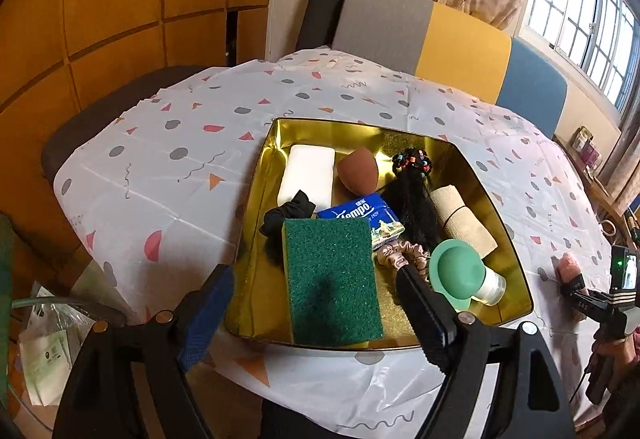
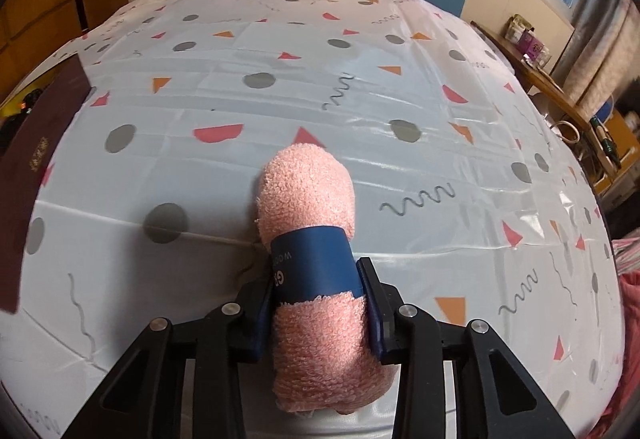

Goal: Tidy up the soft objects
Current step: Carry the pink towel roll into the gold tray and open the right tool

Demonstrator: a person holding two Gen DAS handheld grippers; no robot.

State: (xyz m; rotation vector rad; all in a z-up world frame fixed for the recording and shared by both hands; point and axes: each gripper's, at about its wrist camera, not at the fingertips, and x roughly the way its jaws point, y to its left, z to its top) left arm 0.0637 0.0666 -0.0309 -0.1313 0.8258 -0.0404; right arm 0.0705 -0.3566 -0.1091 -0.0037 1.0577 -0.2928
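**Right tool clamps the pink towel roll; left tool gapes over the gold tray**

The right tool (image 2: 320,303) has its two pads pressed against the sides of one rolled pink towel (image 2: 308,199), which wears a single dark blue paper band (image 2: 316,263). The roll lies low in the centre of the right wrist view, its far end resting on the patterned tablecloth (image 2: 360,91) that covers the surface. In the left wrist view the same roll shows only as a small pink tuft at the right edge, with a hand (image 1: 612,351) behind the tool there.

The left tool (image 1: 316,303) stands wide apart with nothing between its fingers, at the bottom of its own view, above the near edge of one square gold tray (image 1: 256,279).

The tray fills the middle of the left view and holds ten things:
- one green scouring sponge (image 1: 332,279), nearest the camera, leaning on the near rim
- one white sponge block (image 1: 308,175), upper left of the tray
- one brown makeup sponge (image 1: 358,171), just beside the white block
- one black scrunchie (image 1: 286,215), touching the green sponge's far corner
- one blue Tempo tissue pack (image 1: 368,215), centre
- one black hairpiece (image 1: 412,199) topped with coloured beads
- one pink scrunchie (image 1: 400,253), below the tissue pack
- one beige bandage roll (image 1: 460,223), right side
- one mint green silicone cup (image 1: 456,271) on one white bottle (image 1: 492,289), lower right corner

One grey, yellow and blue chair back (image 1: 460,39) stands beyond the surface at the top.
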